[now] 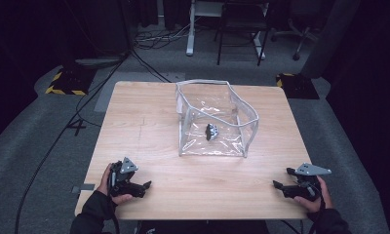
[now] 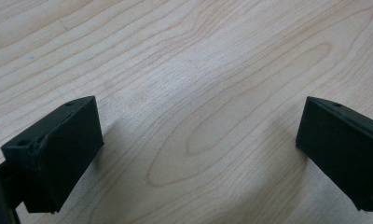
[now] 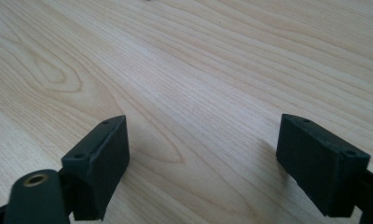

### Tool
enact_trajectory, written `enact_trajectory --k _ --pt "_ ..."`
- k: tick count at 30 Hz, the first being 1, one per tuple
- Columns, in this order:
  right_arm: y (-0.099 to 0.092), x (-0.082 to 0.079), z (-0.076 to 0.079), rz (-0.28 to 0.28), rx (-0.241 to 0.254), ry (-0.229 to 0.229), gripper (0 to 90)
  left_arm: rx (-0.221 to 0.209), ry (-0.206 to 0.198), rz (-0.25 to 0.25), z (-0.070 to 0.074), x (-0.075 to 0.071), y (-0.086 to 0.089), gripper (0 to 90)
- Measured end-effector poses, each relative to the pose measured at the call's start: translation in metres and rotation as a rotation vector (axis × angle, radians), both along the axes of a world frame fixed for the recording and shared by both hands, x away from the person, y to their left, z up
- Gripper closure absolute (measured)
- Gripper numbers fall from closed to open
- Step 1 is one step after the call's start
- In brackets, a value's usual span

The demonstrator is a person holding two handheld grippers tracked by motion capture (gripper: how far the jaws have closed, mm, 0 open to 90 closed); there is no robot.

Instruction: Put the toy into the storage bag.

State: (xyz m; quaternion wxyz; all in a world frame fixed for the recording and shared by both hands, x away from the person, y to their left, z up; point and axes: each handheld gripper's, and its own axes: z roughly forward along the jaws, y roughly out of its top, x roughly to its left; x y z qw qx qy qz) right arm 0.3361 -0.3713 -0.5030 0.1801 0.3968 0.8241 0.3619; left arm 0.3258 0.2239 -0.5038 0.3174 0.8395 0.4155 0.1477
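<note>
One small dark object (image 1: 211, 131) inside clear pouch (image 1: 249, 117)

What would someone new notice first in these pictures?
A clear plastic bag stands open at the middle of the wooden table, with a small dark object inside it. Nearer the person, the left tongs and right tongs sit at the table's two near corners, both open over bare wood.

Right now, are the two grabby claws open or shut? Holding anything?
Left gripper: open, holding nothing.
Right gripper: open, holding nothing.
</note>
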Motion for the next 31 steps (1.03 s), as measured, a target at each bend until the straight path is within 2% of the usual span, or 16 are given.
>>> enact_trajectory --k 12,16,21,31 --pt "-0.0001 0.0001 0.0 0.001 -0.001 -0.001 17.5 -0.003 0.003 -0.001 -0.0001 0.0002 -0.0001 0.5" --pt "-0.0001 0.0 0.0 0.0 -0.001 0.0 17.5 -0.02 0.016 0.001 -0.0008 0.0002 -0.0009 0.5" --pt "-0.0001 0.0001 0.0 0.001 -0.001 -0.001 17.5 -0.006 0.013 -0.008 -0.0001 0.0016 0.0001 0.5" --pt "-0.0001 0.0001 0.0 0.001 -0.001 -0.001 17.5 -0.01 0.015 -0.002 -0.0002 0.0018 -0.0001 0.4"
